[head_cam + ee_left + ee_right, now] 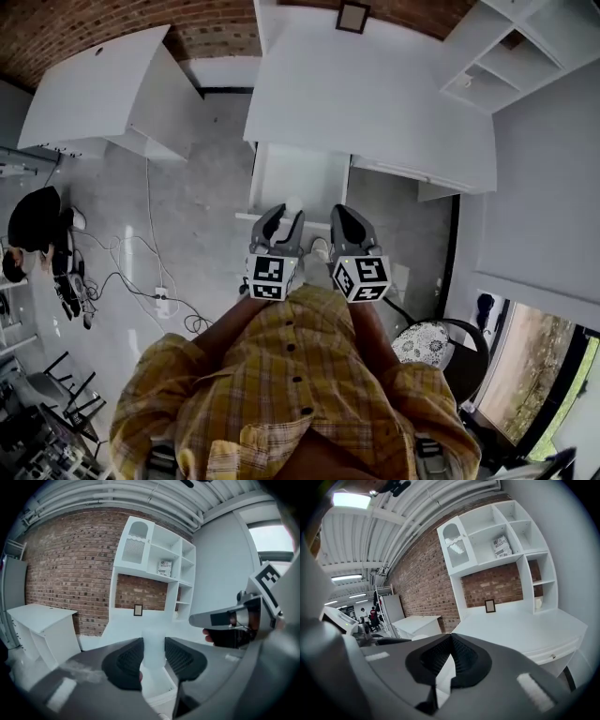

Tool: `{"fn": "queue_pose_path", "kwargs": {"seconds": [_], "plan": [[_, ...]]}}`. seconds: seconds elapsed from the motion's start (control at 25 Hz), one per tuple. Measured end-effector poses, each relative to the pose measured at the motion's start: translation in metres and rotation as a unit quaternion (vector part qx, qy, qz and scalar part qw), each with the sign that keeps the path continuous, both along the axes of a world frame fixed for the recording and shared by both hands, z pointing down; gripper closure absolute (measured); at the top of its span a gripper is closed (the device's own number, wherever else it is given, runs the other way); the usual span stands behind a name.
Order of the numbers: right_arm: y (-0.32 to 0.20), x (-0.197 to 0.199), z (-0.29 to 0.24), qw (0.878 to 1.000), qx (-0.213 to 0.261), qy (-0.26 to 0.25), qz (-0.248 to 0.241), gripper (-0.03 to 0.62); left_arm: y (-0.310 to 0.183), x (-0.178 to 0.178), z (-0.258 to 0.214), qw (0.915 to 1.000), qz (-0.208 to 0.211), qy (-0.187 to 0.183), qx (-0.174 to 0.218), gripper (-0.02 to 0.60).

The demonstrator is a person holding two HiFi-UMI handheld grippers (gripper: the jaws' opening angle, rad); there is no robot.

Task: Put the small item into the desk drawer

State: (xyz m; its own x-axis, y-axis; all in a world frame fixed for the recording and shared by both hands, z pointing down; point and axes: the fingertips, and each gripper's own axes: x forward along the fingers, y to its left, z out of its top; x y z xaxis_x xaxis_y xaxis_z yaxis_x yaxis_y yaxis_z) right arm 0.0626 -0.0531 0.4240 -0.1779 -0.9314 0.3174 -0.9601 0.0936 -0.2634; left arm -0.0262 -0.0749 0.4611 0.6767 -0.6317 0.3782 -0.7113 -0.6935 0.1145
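Head view, looking steeply down: a person in a yellow checked shirt [281,375] holds a pair of tongs in each hand, side by side in front of the body. The left tongs [283,221] are clenched on the small item [293,206], a pale, whitish piece standing upright between the two pads. It looks like a short cylinder, though the soft picture leaves its exact kind unclear. The right tongs [343,217] sit just beside the left ones, clenched tip to tip with nothing between them.

Just ahead of both tongs, and lower, a white drawer [305,173] stands pulled out from under a broad white surface [375,94]. The item is held in the air in line with the drawer's near edge and is not yet inside it. In the left gripper view the open drawer shows directly below and beyond the gripped item.

Beyond the tongs, at the far side of the surface, a small picture frame [353,16] stands against a brick wall [216,37]. Ahead and to the right of the right tongs rises a white shelf unit [497,56]. Left of the left tongs, well apart, loose cables [141,281] trail across the pale floor [187,187].
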Motion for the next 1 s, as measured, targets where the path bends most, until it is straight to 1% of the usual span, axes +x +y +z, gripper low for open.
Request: {"fn": "queue_pose_path", "kwargs": {"seconds": [0.16,0.36,0.56,0.84,1.0], "plan": [[-0.021,0.011,0.007,1.000,-0.005,-0.003,-0.028,0.595,-0.018,0.015,0.008,0.9995,-0.027,-0.003,-0.012,0.428],[-0.042,0.033,0.019,0.999,-0.016,-0.013,-0.047,0.595,-0.033,0.037,0.019,0.9980,-0.054,-0.011,-0.031,0.428],[-0.059,0.046,0.035,0.997,-0.028,-0.026,-0.064,0.595,-0.047,0.052,0.035,0.9964,-0.070,-0.030,-0.037,0.428],[-0.078,0.057,0.065,0.994,-0.052,-0.035,-0.088,0.595,-0.065,0.067,0.063,0.9935,-0.089,-0.043,-0.055,0.428],[-0.081,0.065,0.084,0.993,-0.067,-0.036,-0.095,0.595,-0.071,0.075,0.079,0.9917,-0.098,-0.050,-0.067,0.428]]}}
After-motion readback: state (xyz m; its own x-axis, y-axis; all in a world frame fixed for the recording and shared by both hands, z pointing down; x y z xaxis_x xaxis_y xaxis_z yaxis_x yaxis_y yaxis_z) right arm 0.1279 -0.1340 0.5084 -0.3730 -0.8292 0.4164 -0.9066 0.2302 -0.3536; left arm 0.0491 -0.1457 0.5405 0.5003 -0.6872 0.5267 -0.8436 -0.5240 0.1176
